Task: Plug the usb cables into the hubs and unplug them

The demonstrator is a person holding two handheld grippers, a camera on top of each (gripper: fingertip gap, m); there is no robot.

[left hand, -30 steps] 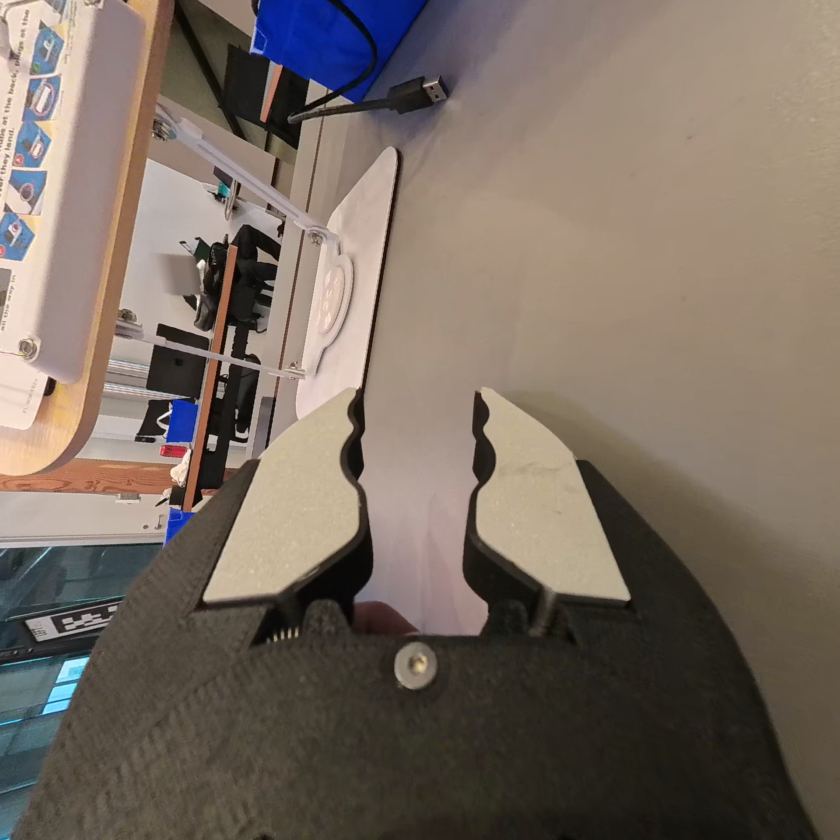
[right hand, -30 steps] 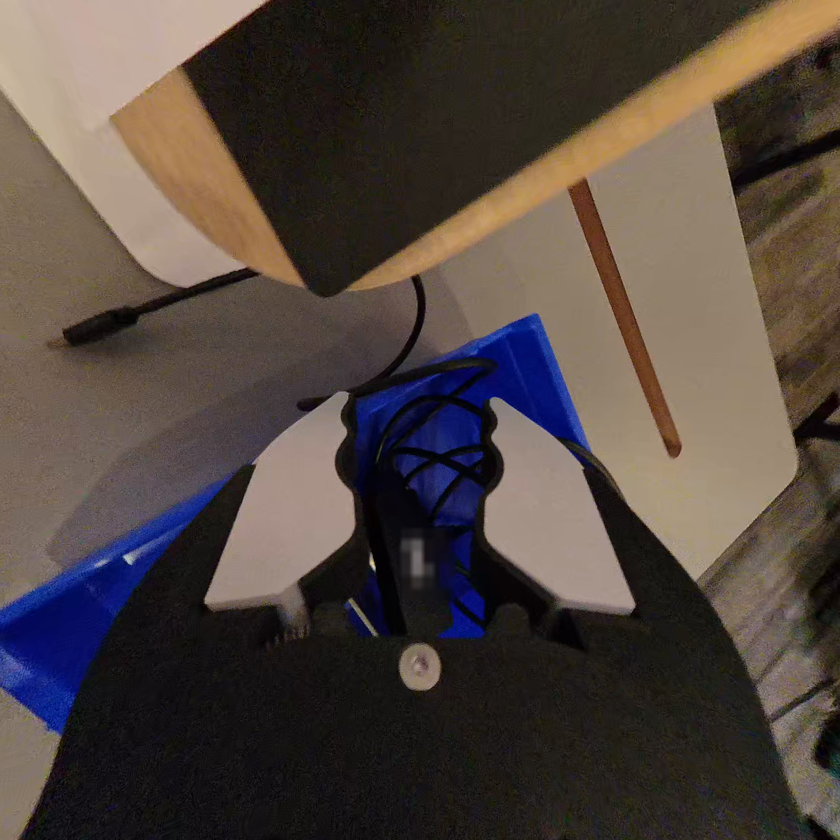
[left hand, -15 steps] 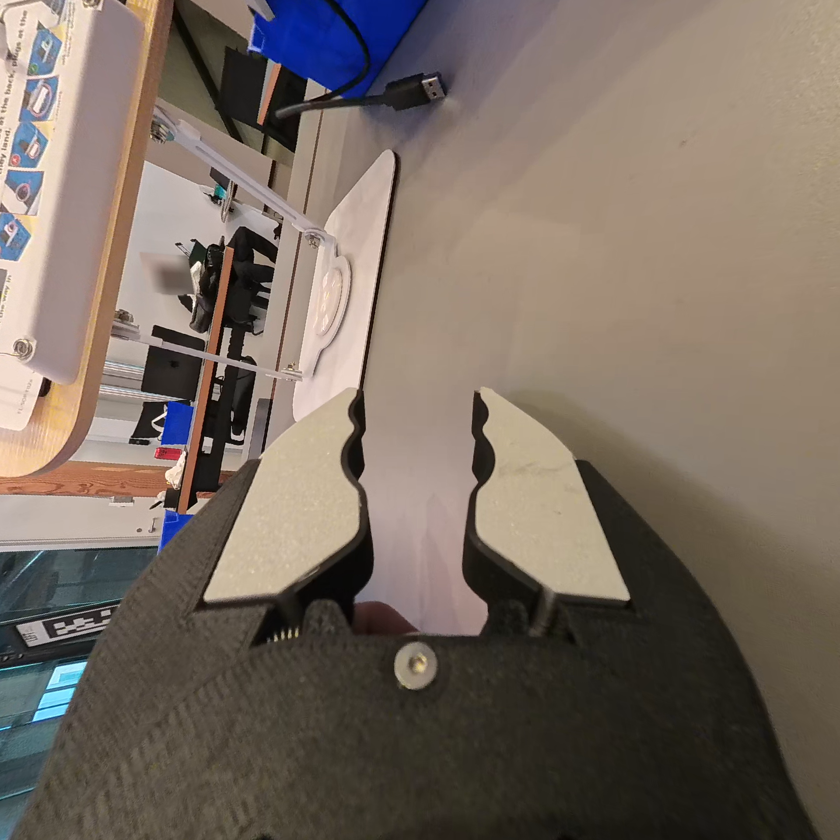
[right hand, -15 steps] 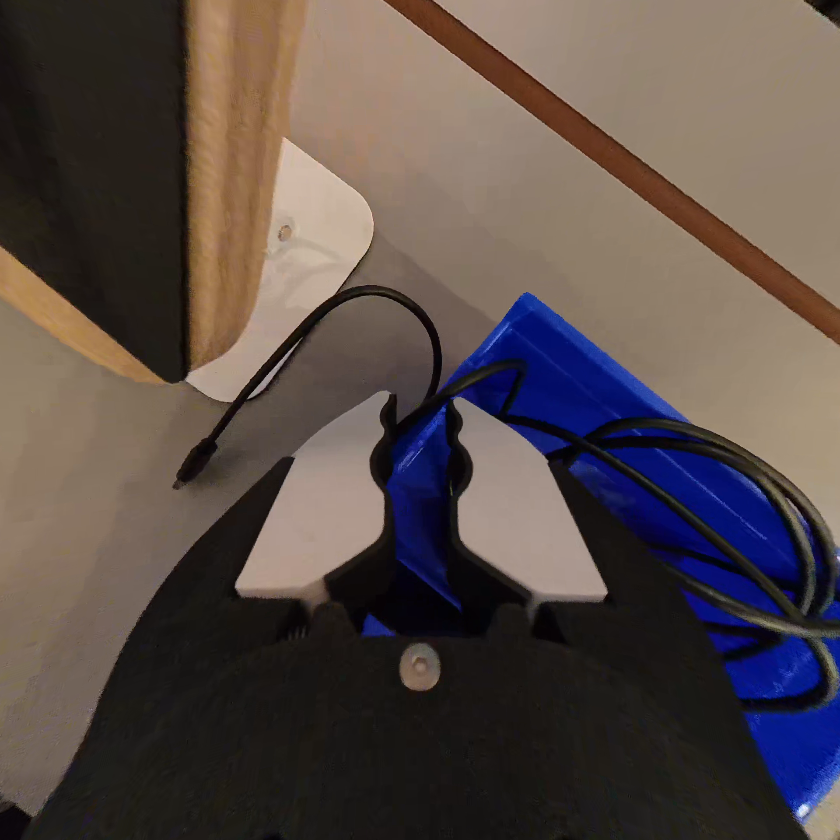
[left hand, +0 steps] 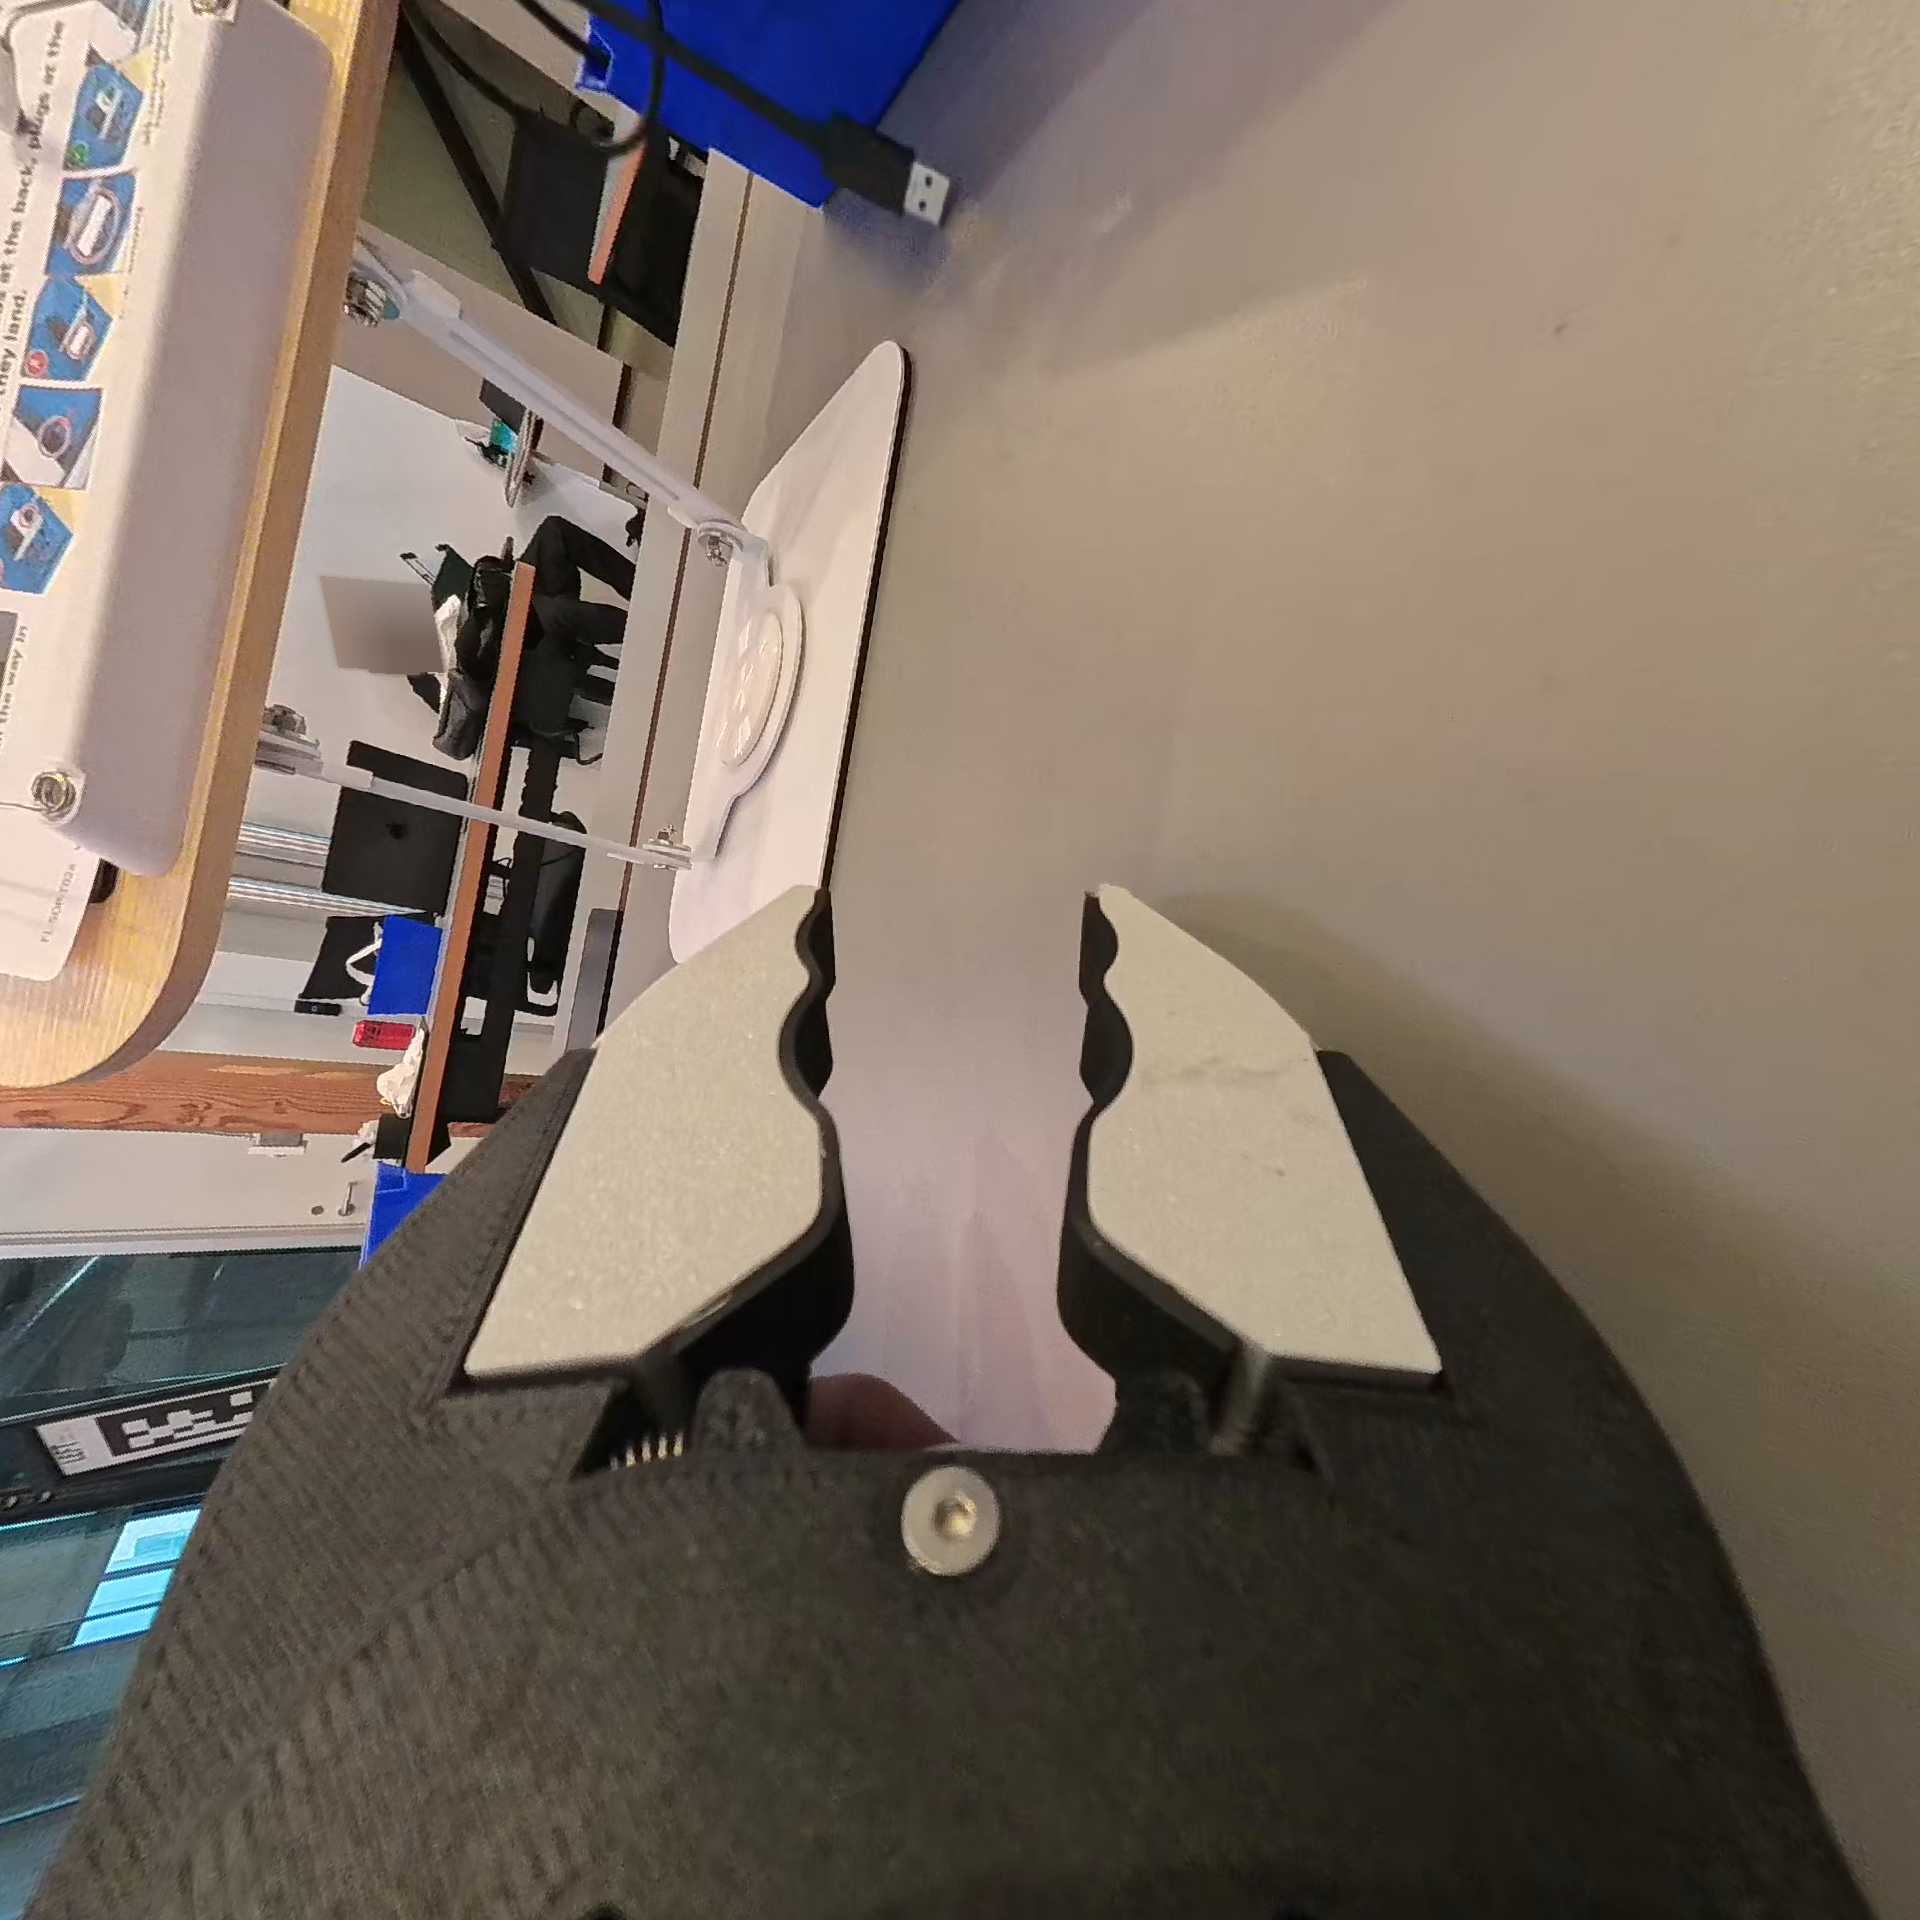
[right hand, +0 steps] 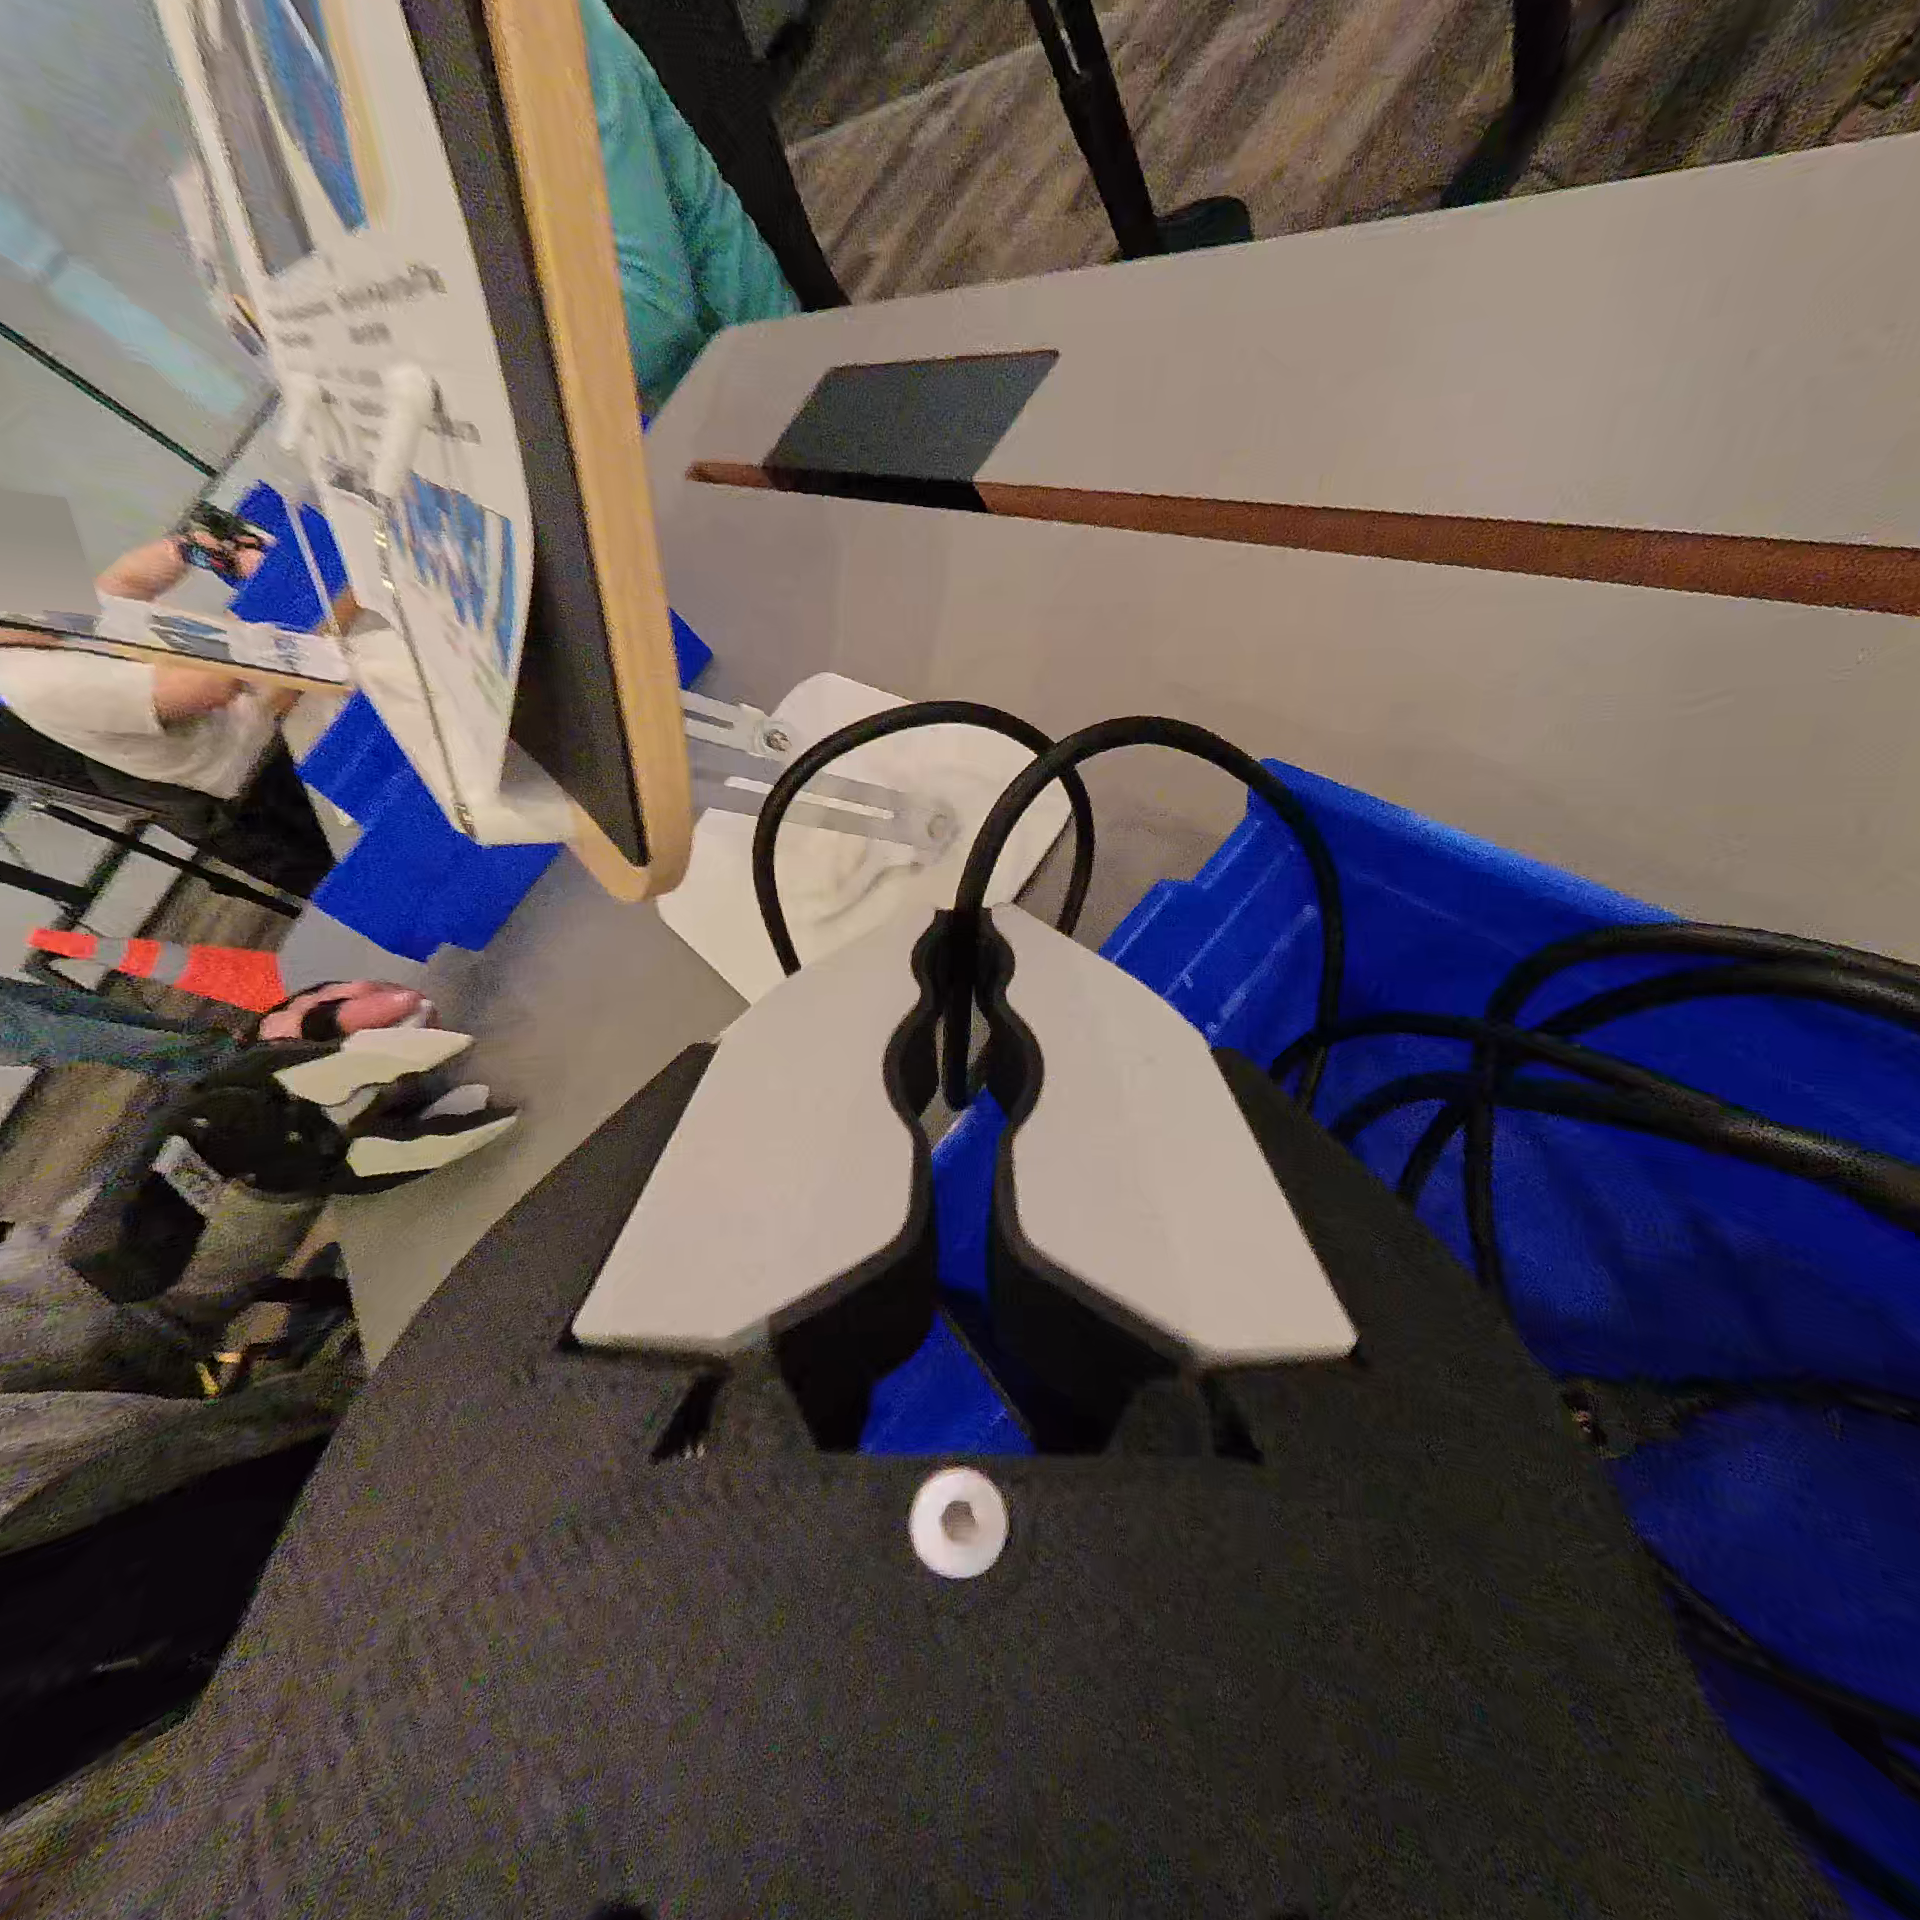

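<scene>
Right gripper (right hand: 961,961) is seen pinched on a thin black usb cable (right hand: 1132,743), which is clamped at the fingertips in the centre of the right wrist view and loops upward before it falls into the blue bin (right hand: 1455,935) at right, where further black cables are coiled. Its plug (left hand: 883,179) is seen at the top of the left wrist view, apparently lifted clear of the grey table (left hand: 1455,727) just beside the bin's edge. Left gripper (left hand: 956,914) is held spread and empty, low in that view, near a white base plate (left hand: 821,623). No hub can be made out. A slip of the thin cord through the fingertips is judged possible, since only the cord and not the plug body is gripped; a snag on the coiled cables could also drag the bin. Printed sheets with coloured pictures are fixed to the wood-edged board (left hand: 260,520) at upper left; their wording is left unquoted, and no brand is discernible.
</scene>
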